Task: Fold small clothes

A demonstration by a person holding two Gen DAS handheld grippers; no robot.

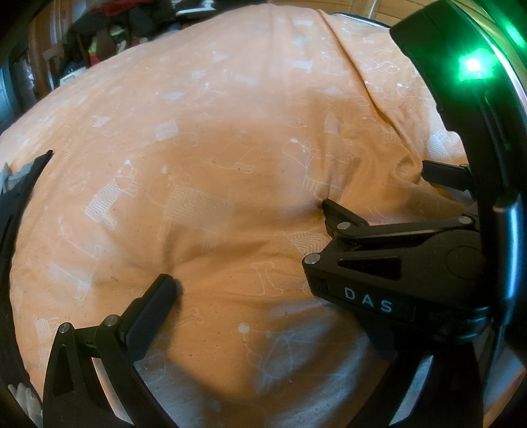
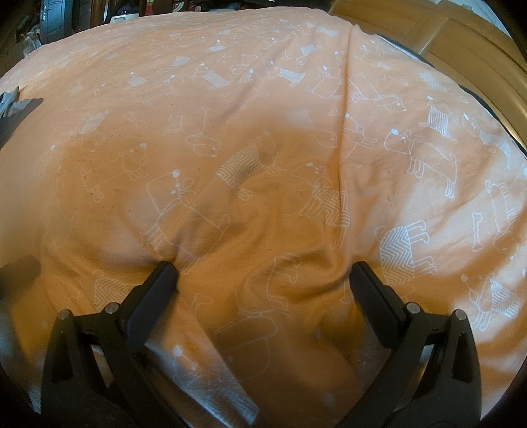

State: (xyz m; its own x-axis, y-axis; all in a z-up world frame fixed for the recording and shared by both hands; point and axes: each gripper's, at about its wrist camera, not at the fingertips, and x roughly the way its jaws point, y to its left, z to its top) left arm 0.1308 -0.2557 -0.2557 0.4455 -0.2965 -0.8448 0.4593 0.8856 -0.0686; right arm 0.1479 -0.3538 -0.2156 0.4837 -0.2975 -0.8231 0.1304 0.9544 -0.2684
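Observation:
An orange bed cover (image 1: 204, 138) printed with white dogs fills both views. A dark and grey garment (image 1: 19, 184) lies at its far left edge, also visible in the right wrist view as the garment (image 2: 16, 102), well away from both grippers. My left gripper (image 1: 260, 289) is open; its left finger (image 1: 158, 296) rests on the cover, and its right finger is hidden behind the right gripper. My right gripper (image 2: 262, 273) stands open, both fingertips pressed into the cover (image 2: 263, 158), nothing between them. In the left wrist view the right gripper (image 1: 375, 186) crosses from the right.
Wooden floor (image 2: 444, 29) and a pale wooden frame lie beyond the bed at the far right. Cluttered shelves and dark furniture (image 1: 98, 36) stand behind the far left side. Something white and knitted (image 1: 23, 395) shows at the lower left edge.

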